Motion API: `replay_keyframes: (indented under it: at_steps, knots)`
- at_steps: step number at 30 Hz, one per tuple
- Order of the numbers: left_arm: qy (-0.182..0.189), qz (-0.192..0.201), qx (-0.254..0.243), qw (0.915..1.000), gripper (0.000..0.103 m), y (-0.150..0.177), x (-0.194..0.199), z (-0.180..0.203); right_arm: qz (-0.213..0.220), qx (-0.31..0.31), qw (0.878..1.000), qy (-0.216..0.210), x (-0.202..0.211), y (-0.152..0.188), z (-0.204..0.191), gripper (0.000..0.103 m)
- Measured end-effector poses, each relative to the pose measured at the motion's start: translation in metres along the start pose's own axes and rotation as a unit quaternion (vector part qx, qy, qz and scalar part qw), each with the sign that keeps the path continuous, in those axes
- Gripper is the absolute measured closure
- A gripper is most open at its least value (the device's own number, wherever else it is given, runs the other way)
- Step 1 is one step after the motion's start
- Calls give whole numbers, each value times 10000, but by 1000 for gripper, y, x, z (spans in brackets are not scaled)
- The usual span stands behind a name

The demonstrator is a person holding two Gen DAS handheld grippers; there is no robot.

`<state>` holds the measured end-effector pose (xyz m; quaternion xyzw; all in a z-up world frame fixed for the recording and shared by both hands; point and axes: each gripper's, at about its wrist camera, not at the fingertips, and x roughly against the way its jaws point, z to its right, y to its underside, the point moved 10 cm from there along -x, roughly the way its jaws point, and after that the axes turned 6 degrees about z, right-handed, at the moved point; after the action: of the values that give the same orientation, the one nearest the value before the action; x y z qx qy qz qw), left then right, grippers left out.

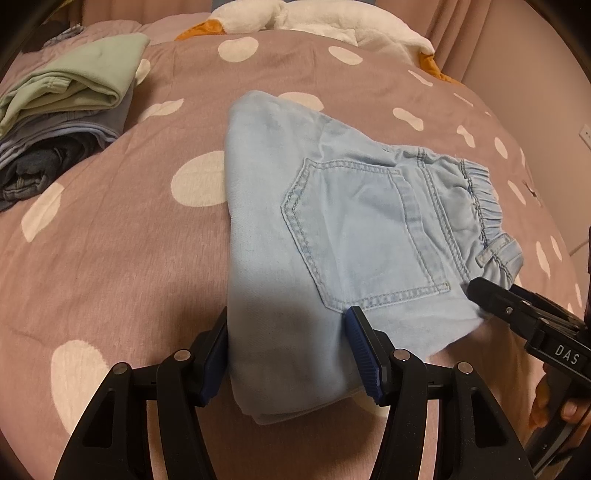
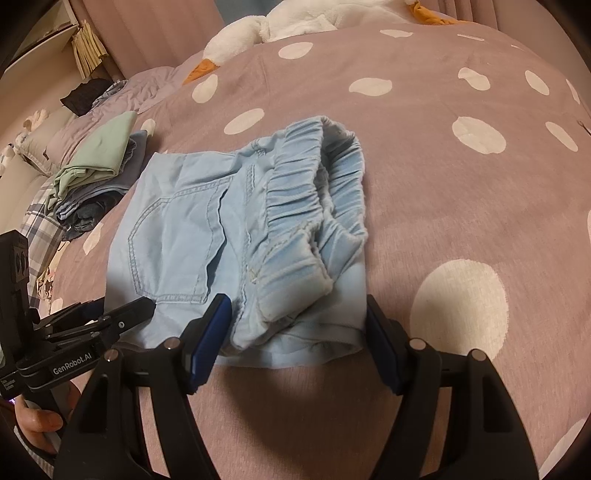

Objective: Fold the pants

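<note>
Reading "DAS" on right gripper (image 1: 480, 295), "GenRobot.AI" on left gripper (image 2: 147, 306); pants (image 1: 332, 229) folded.

This is a bedroom in someone's home. The whole working surface is a bed (image 1: 110, 258), made up with a mauve duvet scattered with big white dots. A large white plush goose (image 1: 295, 18) with an orange beak lies along the far edge, and a quilted pillow (image 2: 147, 86) sits beside it. A small stack of folded clothes (image 1: 62, 122), a pale green piece on top of blue and dark denim, rests on the duvet, and a pair of light blue pants (image 1: 332, 229) lies folded in the middle. Pink curtains (image 1: 498, 29) hang behind the bed, and a wall socket (image 1: 586, 130) shows at the right.
</note>
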<state>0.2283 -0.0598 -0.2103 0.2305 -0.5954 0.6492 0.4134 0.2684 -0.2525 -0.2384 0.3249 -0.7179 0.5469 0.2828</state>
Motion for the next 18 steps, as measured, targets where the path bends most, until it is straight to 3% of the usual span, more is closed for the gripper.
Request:
replay_keyframes:
  at_steps: [18]
  knots:
    - [-55, -24, 32, 10000, 44, 6, 9, 0, -23, 51, 10000, 59, 10, 5, -1, 31]
